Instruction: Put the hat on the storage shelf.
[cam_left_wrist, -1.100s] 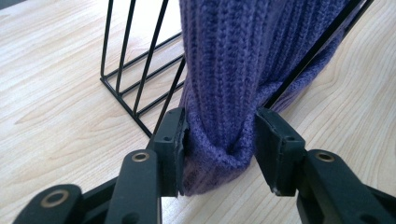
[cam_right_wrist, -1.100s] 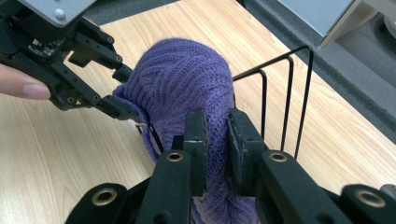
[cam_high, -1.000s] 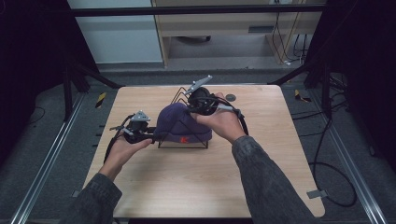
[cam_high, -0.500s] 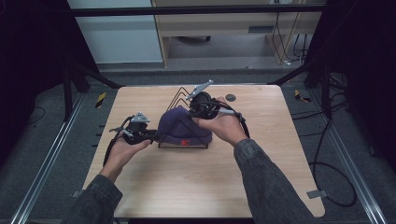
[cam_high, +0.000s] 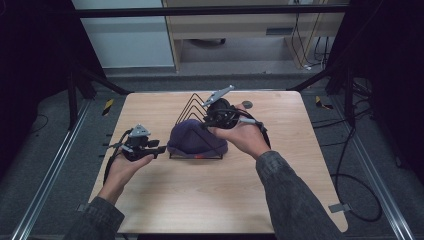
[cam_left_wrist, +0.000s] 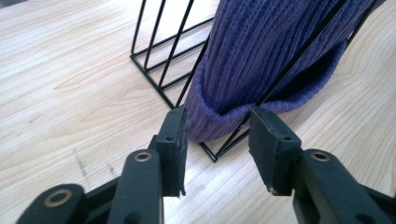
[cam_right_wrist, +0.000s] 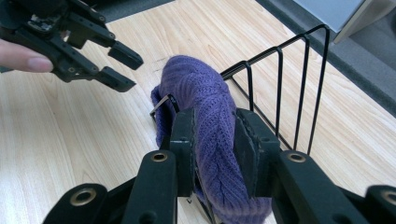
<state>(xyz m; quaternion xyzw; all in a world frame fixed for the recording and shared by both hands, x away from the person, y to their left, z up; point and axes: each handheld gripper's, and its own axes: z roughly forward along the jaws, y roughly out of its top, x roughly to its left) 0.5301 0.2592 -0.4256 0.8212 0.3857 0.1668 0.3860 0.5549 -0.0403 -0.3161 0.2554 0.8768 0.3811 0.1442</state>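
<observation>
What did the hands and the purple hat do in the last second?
Very little moved. The right tool, shut on the purple hat, edged slightly toward the table's far side at the hat's top. The left tool stayed open beside the hat's rim. Hat and black wire rack stayed in the same place on the table.

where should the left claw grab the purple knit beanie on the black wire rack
Probably the folded cuff of the purple knit beanie, at its low end beside the left claw. That thick rolled edge hangs out past the black wire rack near the wooden table, so open jaws can come in level from the side. The right claw is pinching the crown, so take the opposite end.
</observation>
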